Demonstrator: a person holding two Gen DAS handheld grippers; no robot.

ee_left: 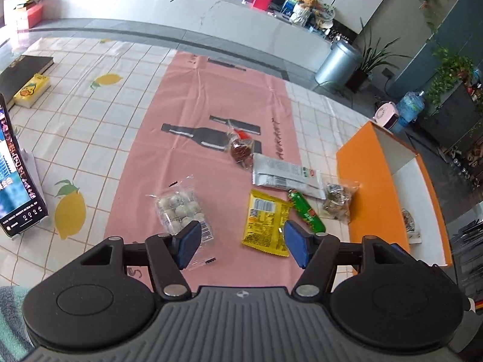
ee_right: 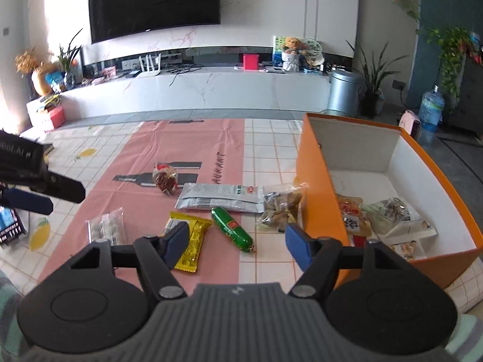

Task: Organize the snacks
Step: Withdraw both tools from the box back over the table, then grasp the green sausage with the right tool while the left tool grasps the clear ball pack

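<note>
Snacks lie on a pink mat (ee_left: 193, 96): a clear pack of white balls (ee_left: 181, 209), a yellow packet (ee_left: 265, 223), a green sausage stick (ee_left: 306, 211), a silver pouch (ee_left: 286, 175), a red-brown candy bag (ee_left: 241, 149) and a clear bag of brown snacks (ee_left: 336, 200). An orange box (ee_right: 320, 178) at the right holds several snacks (ee_right: 389, 214). My left gripper (ee_left: 241, 242) is open and empty above the mat, between the ball pack and the yellow packet. My right gripper (ee_right: 235, 244) is open and empty, hovering over the green stick (ee_right: 232, 229) and yellow packet (ee_right: 188, 238).
A phone on a stand (ee_left: 15, 181) is at the table's left edge, with a yellow tissue pack (ee_left: 33, 90) and a dark book (ee_left: 24, 69) behind it. The left gripper (ee_right: 30, 190) shows at the left of the right wrist view. The table's far edge faces a white TV bench.
</note>
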